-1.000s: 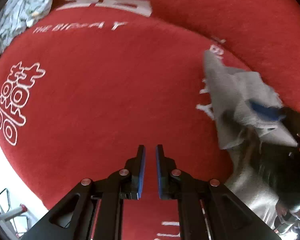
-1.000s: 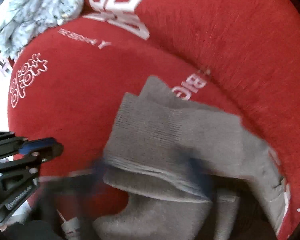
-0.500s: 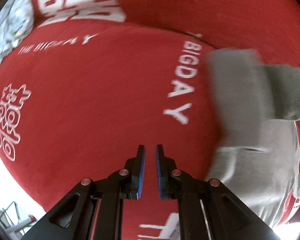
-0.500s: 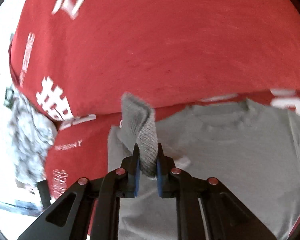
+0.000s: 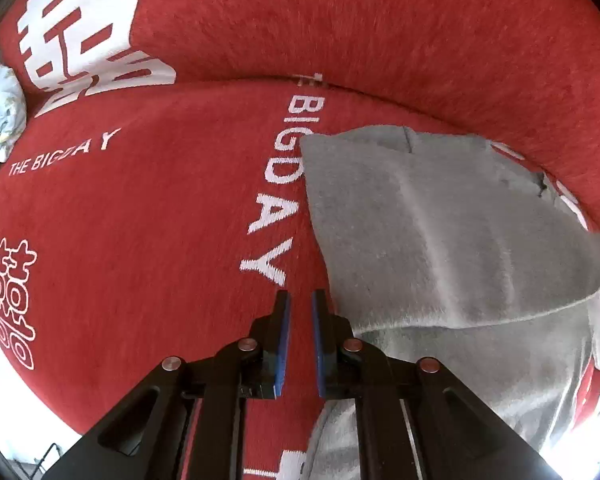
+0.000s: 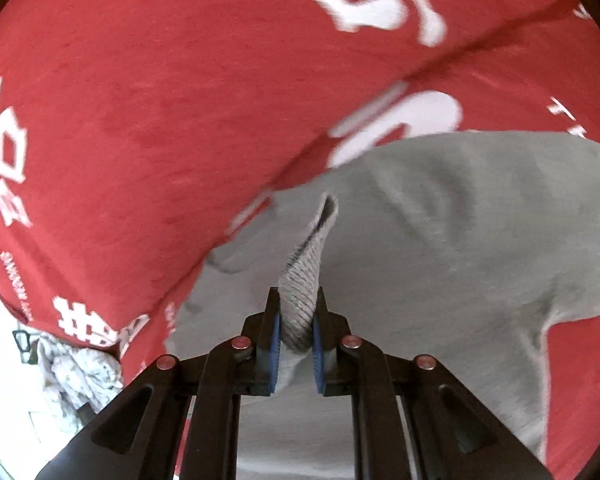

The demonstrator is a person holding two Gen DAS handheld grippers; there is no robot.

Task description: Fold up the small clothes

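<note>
Two views split the scene. Only the right wrist view shows a grip: the right hand-held gripper (image 6: 296, 316) has its blue pads clamped on a ribbed grey cuff (image 6: 300, 292) of the grey garment (image 6: 460, 260), which spreads below it on the red blanket (image 6: 160, 100). Only the left wrist view shows the left hand-held gripper (image 5: 300, 312), its jaws nearly together with nothing between them, hanging over bare red cloth just beside the garment's left edge (image 5: 312, 216). There a folded grey flap lies across the lower layer. Left of that edge the blanket runs clear, printed with white "THE BIGDAY" lettering (image 5: 276, 200) and large characters. At its far side sits a crumpled pale patterned cloth (image 5: 0, 112), well apart from the garment.
</note>
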